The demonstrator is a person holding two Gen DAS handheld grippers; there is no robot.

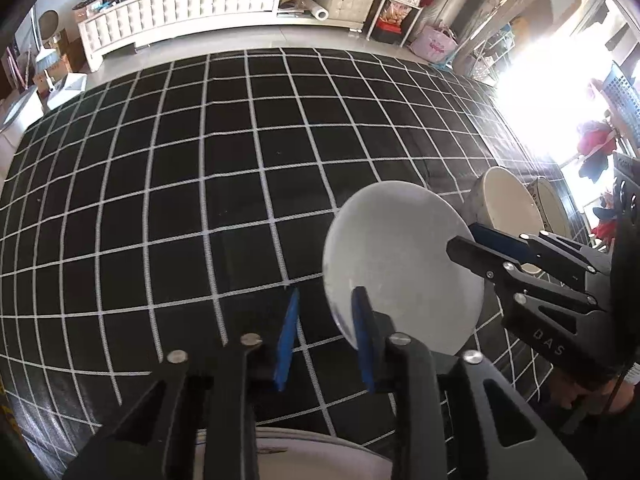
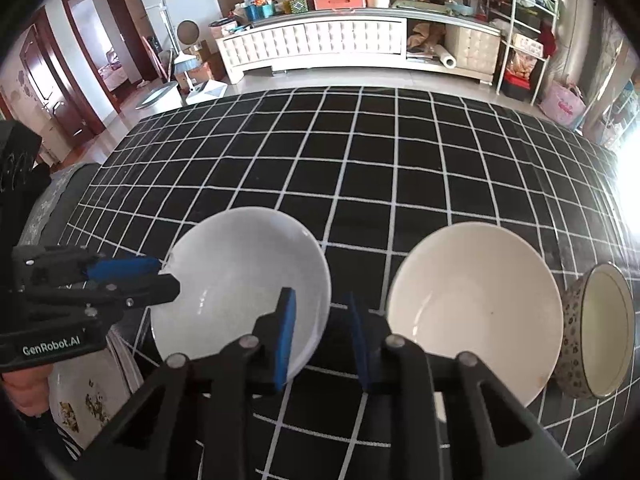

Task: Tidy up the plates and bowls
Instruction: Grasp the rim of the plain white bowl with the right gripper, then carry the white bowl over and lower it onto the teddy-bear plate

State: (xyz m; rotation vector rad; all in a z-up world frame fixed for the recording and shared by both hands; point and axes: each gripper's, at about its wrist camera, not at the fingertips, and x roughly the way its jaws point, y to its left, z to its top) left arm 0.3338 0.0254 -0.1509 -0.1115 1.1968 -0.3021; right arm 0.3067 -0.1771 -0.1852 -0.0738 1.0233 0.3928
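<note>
A white shallow plate (image 2: 240,280) lies on the black checked cloth. My right gripper (image 2: 322,336) straddles its right rim, with one blue pad over the inside and the other outside, shut on the rim. My left gripper (image 2: 168,276) pinches the opposite rim from the left. In the left wrist view the same plate (image 1: 400,256) has my left gripper (image 1: 325,334) on its near-left edge and my right gripper (image 1: 464,240) shut on its far-right edge. I cannot tell whether the plate is off the cloth.
A large cream bowl (image 2: 472,308) stands right of the plate, and a flower-patterned bowl (image 2: 600,332) is beside it at the cloth's right edge. A floral plate (image 2: 88,396) lies at the lower left under the left hand. A white sideboard (image 2: 320,44) lines the far wall.
</note>
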